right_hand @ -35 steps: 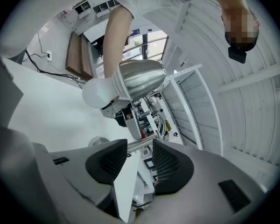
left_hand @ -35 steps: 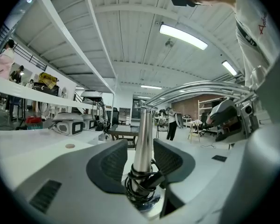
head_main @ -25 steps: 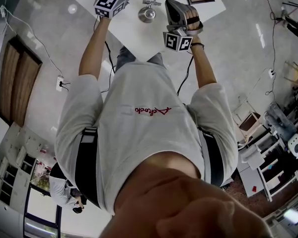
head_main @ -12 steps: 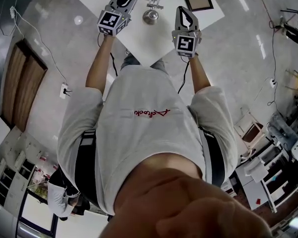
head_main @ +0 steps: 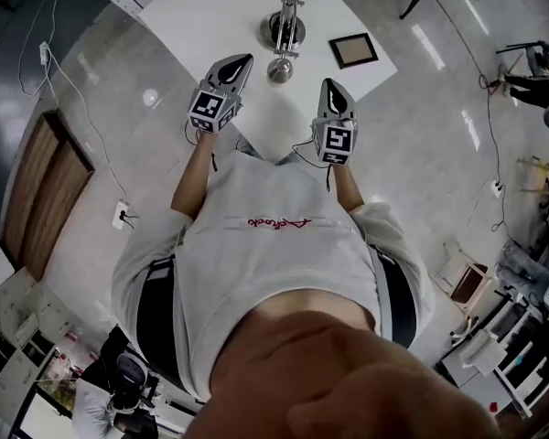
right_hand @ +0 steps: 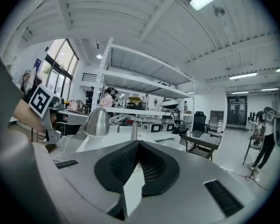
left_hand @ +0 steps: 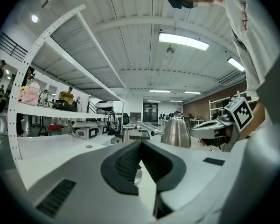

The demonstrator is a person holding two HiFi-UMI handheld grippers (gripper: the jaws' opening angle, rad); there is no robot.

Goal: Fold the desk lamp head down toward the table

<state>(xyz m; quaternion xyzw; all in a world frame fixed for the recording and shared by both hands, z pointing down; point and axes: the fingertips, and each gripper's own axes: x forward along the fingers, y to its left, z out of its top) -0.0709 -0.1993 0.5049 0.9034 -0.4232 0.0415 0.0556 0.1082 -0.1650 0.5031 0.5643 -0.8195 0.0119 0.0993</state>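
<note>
The silver desk lamp (head_main: 283, 33) stands on the white table (head_main: 201, 12), its bell-shaped head (head_main: 278, 69) hanging low on the near side. In the head view my left gripper (head_main: 244, 60) is just left of the lamp head and my right gripper (head_main: 333, 83) just right of it; both are apart from the lamp and shut on nothing. The left gripper view shows the lamp head (left_hand: 176, 132) ahead to the right of my shut left gripper (left_hand: 140, 146). In the right gripper view the lamp head (right_hand: 97, 122) is ahead on the left of my shut right gripper (right_hand: 139, 146).
A dark picture frame (head_main: 352, 51) lies on the table right of the lamp. The table's near corner points at the person's body. White shelving with equipment (right_hand: 144, 97) stands beyond the table, and a cable (head_main: 82, 90) runs over the floor to a socket on the left.
Both grippers have drawn back from the lamp toward the person's body. The right gripper has rolled, so its marker cube now faces up. The lamp has not moved.
</note>
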